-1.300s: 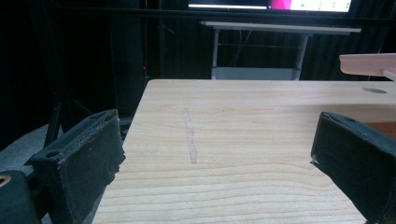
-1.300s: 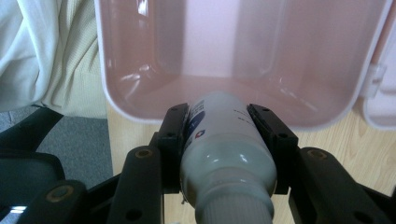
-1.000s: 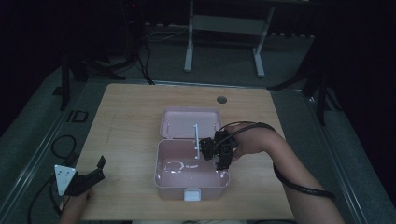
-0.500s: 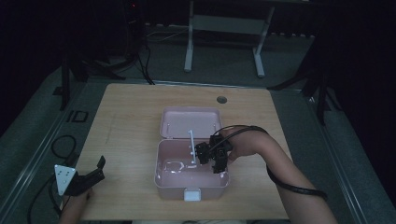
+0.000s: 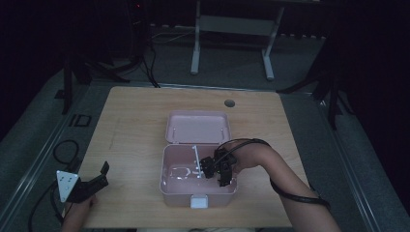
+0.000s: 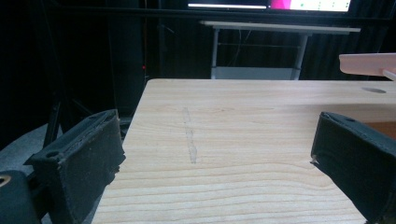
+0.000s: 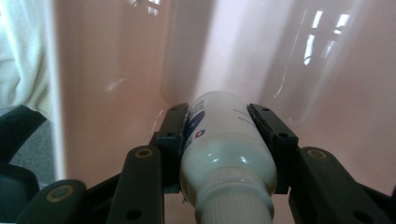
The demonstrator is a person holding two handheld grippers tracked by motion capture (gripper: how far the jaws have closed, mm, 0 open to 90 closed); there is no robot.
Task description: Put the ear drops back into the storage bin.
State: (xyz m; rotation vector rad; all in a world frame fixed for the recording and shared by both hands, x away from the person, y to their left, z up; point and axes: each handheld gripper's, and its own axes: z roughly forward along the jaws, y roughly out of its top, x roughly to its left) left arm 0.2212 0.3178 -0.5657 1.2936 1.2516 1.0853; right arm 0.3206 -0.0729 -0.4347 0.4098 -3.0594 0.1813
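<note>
1. Left tool (image 5: 99, 176): parked at the near-left corner of the desk (image 5: 135, 121), jaws spread wide, nothing between them. Its own view looks out over bare wood grain. Reads as idle, kept well clear of the work.
2. Left tool pads are matte black rubbery blocks with blunt faces. A grey three-cornered plate rides on top and a cable trails off the desk edge.
3. Pink storage box (image 5: 198, 191): sits well right of the left tool, mid-desk. Its lid (image 5: 197, 126) is hinged back flat behind it, so the tub is open from above. Glossy moulded plastic, rounded corners, pale latch tab on the near wall. Window glare shows on the inner walls in the right gripper view.
4. Something pale and thin lies on the box floor left of the right tool, and a thin white stick stands near it. Too small to identify.
5. Right tool (image 5: 212, 169): down inside the tub, clamped on a white plastic bottle (image 7: 224, 149). The pads grip the bottle's shoulder from both sides, with the ribbed cap (image 7: 233, 207) toward the tool body.
6. Bottle: smooth cylinder with a printed label, far end pointing at the box floor (image 7: 116, 70). I judge it's being lowered in to be laid down, and a shoulder grip keeps it from slipping.
</note>
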